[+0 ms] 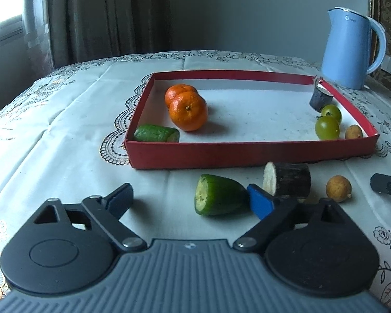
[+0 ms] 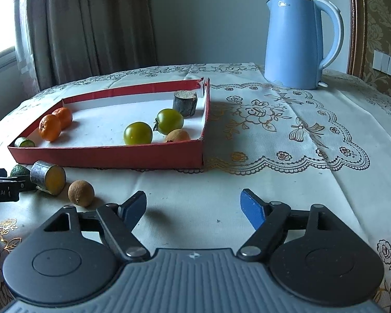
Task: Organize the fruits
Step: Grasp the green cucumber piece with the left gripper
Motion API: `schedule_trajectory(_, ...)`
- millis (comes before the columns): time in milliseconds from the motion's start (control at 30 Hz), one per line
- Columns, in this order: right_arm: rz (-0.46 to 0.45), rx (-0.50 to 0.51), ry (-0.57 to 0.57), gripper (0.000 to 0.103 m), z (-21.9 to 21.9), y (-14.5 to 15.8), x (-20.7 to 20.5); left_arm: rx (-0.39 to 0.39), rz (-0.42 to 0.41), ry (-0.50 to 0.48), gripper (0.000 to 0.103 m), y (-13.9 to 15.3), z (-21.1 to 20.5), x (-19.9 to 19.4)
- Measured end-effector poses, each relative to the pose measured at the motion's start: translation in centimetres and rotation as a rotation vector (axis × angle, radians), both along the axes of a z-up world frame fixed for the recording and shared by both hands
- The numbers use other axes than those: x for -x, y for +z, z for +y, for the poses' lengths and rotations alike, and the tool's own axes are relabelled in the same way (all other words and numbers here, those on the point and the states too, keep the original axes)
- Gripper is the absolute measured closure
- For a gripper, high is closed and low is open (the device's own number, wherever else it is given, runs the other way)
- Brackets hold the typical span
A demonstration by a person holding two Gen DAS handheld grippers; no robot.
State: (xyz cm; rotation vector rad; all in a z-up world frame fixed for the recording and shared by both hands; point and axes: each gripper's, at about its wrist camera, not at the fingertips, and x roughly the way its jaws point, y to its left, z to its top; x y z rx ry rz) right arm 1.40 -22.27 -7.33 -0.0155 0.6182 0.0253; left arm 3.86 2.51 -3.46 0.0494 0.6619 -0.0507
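A red tray (image 1: 247, 154) (image 2: 104, 156) holds two oranges (image 1: 188, 110) (image 2: 49, 127), a cucumber piece (image 1: 156, 133), two green tomatoes (image 1: 327, 127) (image 2: 138, 133), a small brown fruit (image 1: 353, 132) (image 2: 177, 135) and a dark stump piece (image 1: 320, 100) (image 2: 185, 103). In front of the tray lie a cut cucumber piece (image 1: 219, 198) (image 2: 19, 170), a dark cut cylinder (image 1: 286, 180) (image 2: 48, 177) and a brown round fruit (image 1: 338, 188) (image 2: 81, 193). My left gripper (image 1: 193, 198) is open, the cucumber piece between its fingers. My right gripper (image 2: 194, 206) is open and empty over the cloth.
A blue kettle (image 1: 352, 49) (image 2: 299, 41) stands at the table's back right. A lace-patterned white tablecloth (image 2: 286, 130) covers the table. Curtains hang behind at the left. The left gripper shows at the left edge of the right wrist view (image 2: 2, 185).
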Motion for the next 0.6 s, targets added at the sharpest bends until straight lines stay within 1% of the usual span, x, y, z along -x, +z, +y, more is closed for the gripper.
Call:
schedule_trajectory(67,0.000,0.000,0.001,0.023,0.0,0.0,0.0,-0.001,-0.004,-0.009,0.018,0.0,-0.2,0.1)
schedule_trajectory(233,0.001,0.000,0.002,0.022,0.1,-0.1,0.0,0.017,-0.010,-0.030,0.026,0.1,-0.2,0.3)
schedule_trajectory(300,0.001,0.001,0.002,0.022,0.1,-0.1,0.0,0.017,-0.015,-0.042,0.033,0.1,-0.3,0.4)
schedule_trajectory(367,0.002,0.004,0.003,0.022,0.2,-0.1,0.0,0.016,-0.021,-0.059,0.043,0.1,-0.6,0.7)
schedule_trajectory(500,0.002,0.003,0.003,0.021,0.2,-0.1,0.0,0.017,-0.026,-0.077,0.053,0.2,-1.0,0.9)
schedule_trajectory(567,0.002,0.003,0.003,0.021,0.2,-0.1,0.0,0.019,-0.027,-0.087,0.063,0.2,-1.2,1.0)
schedule_trajectory(600,0.002,0.003,0.003,0.021,0.2,-0.1,0.0,0.013,-0.030,-0.089,0.065,0.3,-1.3,1.1)
